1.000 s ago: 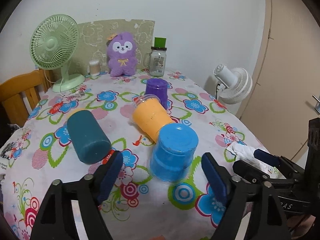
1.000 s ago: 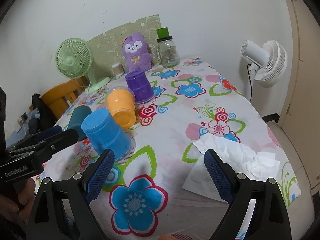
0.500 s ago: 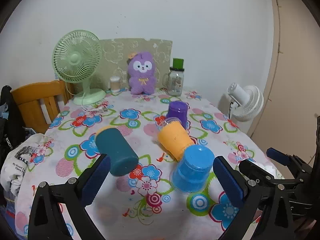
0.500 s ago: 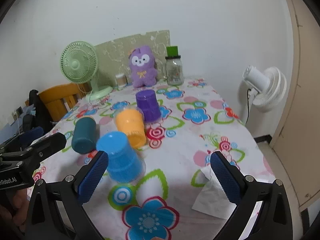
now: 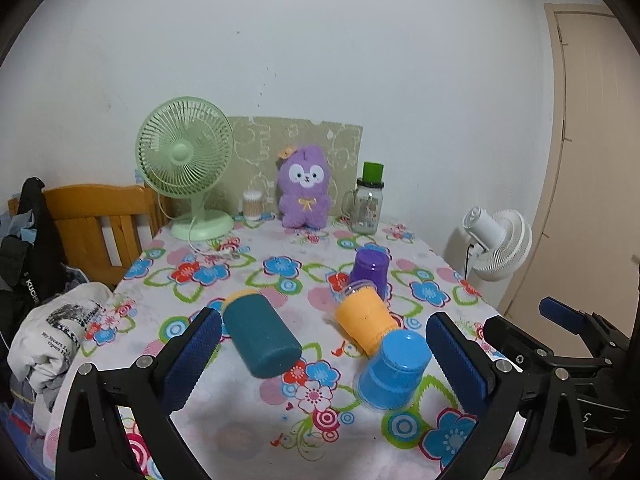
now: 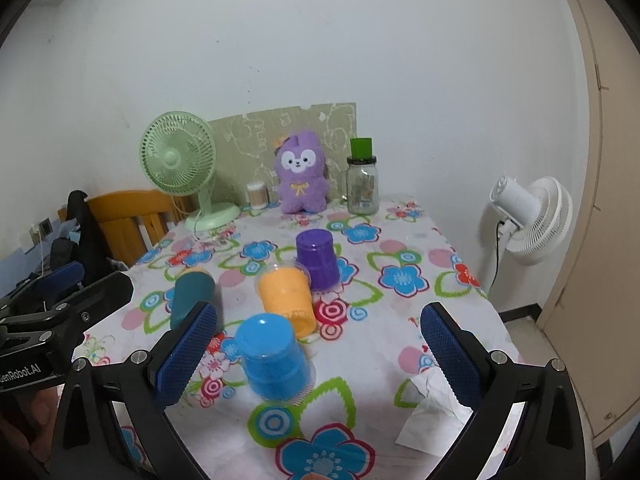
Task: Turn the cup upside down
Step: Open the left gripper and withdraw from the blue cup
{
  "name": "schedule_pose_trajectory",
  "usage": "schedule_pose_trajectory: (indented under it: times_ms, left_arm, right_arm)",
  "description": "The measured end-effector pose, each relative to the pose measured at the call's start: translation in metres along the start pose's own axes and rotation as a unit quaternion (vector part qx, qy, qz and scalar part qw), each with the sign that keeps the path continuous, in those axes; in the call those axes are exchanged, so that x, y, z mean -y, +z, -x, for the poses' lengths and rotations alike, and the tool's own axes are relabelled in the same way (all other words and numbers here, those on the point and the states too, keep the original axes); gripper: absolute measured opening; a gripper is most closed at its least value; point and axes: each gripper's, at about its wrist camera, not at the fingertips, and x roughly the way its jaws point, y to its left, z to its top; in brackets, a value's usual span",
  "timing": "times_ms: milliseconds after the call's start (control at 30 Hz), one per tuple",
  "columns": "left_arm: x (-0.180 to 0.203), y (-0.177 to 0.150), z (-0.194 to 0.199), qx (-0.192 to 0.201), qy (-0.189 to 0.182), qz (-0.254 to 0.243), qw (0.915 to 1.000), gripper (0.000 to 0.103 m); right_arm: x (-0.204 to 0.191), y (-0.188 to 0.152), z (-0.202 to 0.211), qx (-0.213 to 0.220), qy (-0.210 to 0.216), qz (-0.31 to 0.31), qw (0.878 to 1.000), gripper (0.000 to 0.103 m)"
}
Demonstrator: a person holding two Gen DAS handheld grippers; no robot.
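Note:
A blue cup [image 5: 394,370] [image 6: 272,360] stands upside down on the flowered tablecloth [image 5: 248,436] near the front. An orange cup [image 5: 366,320] [image 6: 286,296] and a purple cup [image 5: 370,270] [image 6: 318,258] stand upside down behind it. A teal cup [image 5: 258,336] [image 6: 190,294] lies on its side to the left. My left gripper [image 5: 324,364] is open and empty, raised above the front of the table. My right gripper [image 6: 318,356] is open and empty, back from the blue cup.
A green desk fan [image 5: 186,168], a purple plush toy [image 5: 304,192] and a glass jar with a green lid [image 5: 368,204] stand at the back. A white floor fan [image 6: 532,216] is right of the table. A crumpled tissue [image 6: 434,412] lies front right. A wooden chair [image 5: 96,220] is left.
Both grippers have pulled back and up from the cups, so the table looks farther away. The cups have not moved. Both grippers stay open.

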Motion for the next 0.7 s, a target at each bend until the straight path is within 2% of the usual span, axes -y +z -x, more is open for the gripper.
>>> schedule_pose_trajectory:
  times_ms: [700]
  left_arm:
    - [-0.0070, 0.0012, 0.0100, 0.011, 0.004, 0.005, 0.9999, 0.103]
  right_arm:
    - [-0.0086, 0.0029, 0.0043, 0.006, 0.001, 0.006, 1.000, 0.103]
